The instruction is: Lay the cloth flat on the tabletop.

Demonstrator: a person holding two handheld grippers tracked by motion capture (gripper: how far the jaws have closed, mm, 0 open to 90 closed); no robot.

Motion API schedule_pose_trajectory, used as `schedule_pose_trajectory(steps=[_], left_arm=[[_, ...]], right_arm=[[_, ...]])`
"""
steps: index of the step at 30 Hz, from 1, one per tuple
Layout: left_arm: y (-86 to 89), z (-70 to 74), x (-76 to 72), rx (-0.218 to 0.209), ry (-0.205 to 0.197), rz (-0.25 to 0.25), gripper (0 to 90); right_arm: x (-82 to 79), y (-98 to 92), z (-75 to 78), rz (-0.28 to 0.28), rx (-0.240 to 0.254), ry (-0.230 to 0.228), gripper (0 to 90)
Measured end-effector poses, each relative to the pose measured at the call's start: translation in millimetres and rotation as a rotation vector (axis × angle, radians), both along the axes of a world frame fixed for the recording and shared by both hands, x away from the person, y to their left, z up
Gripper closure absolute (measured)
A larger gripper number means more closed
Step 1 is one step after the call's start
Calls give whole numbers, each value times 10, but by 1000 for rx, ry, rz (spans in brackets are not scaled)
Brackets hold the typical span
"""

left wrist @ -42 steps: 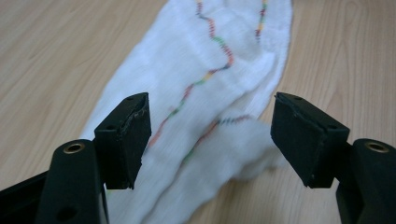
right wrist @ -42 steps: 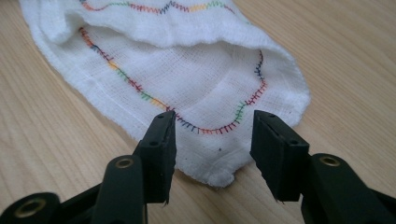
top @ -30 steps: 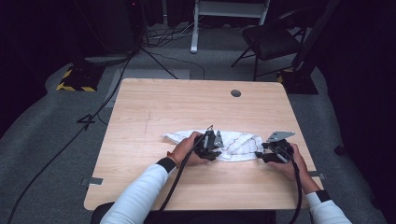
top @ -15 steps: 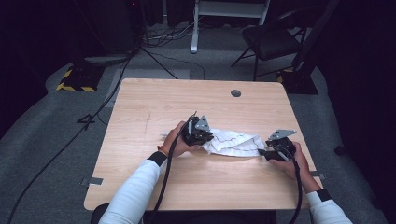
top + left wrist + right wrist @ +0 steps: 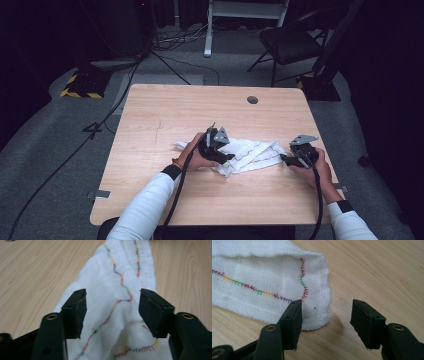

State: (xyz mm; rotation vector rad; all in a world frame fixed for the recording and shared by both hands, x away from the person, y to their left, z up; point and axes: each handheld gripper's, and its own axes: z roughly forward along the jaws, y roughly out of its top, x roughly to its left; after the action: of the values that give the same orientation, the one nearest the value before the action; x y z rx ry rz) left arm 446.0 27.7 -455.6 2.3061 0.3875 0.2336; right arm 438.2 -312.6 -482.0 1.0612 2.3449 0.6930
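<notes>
The left gripper (image 5: 112,308) hangs over the near-left part of a white cloth (image 5: 117,290); its jaws have just been opening, stand well apart, and hold nothing, with the cloth's wavy coloured stitching running up between them. Ahead of the jaws the cloth stretches away as a long band, and bare table (image 5: 35,270) lies to either side of it.

The right gripper (image 5: 325,322) sits at the cloth's (image 5: 262,277) other end. Its jaws are also spread wide and grip nothing: the left jaw stands over the hemmed corner, the right jaw over bare wood, and the cloth's rounded edge ends between them. Beyond that edge the tabletop (image 5: 374,272) is open.

In the high view, the left gripper (image 5: 216,145) rests over the rumpled left half of the cloth (image 5: 250,152), and the right gripper (image 5: 295,159) lies just beside its right end. The cloth lies across the middle of the wooden table (image 5: 200,110), a little toward the near side, with wide bare wood behind it up to a small round hole (image 5: 252,100) near the far edge. Past the table is grey floor (image 5: 50,150) with cables (image 5: 125,95) and a dark chair (image 5: 290,45).
</notes>
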Motion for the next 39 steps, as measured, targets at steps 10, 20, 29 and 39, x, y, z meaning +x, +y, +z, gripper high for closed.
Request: schedule_pose_trajectory(steps=[10,20,29,39], left_arm=[[-261,-134,-94,81,-6,-83,360],[-285,-275,-16,115,23,-88,688],[-113,-131,47,48,-29,-19,842],[389,77,270,-80,-51,163,847]], right_arm=[[-61,72,82,46,106,-44,479],[-120,522,-33,240,213,27,573],[-109,648,-88,274,185,57,687],[-130,582,-36,270,98,49,705]])
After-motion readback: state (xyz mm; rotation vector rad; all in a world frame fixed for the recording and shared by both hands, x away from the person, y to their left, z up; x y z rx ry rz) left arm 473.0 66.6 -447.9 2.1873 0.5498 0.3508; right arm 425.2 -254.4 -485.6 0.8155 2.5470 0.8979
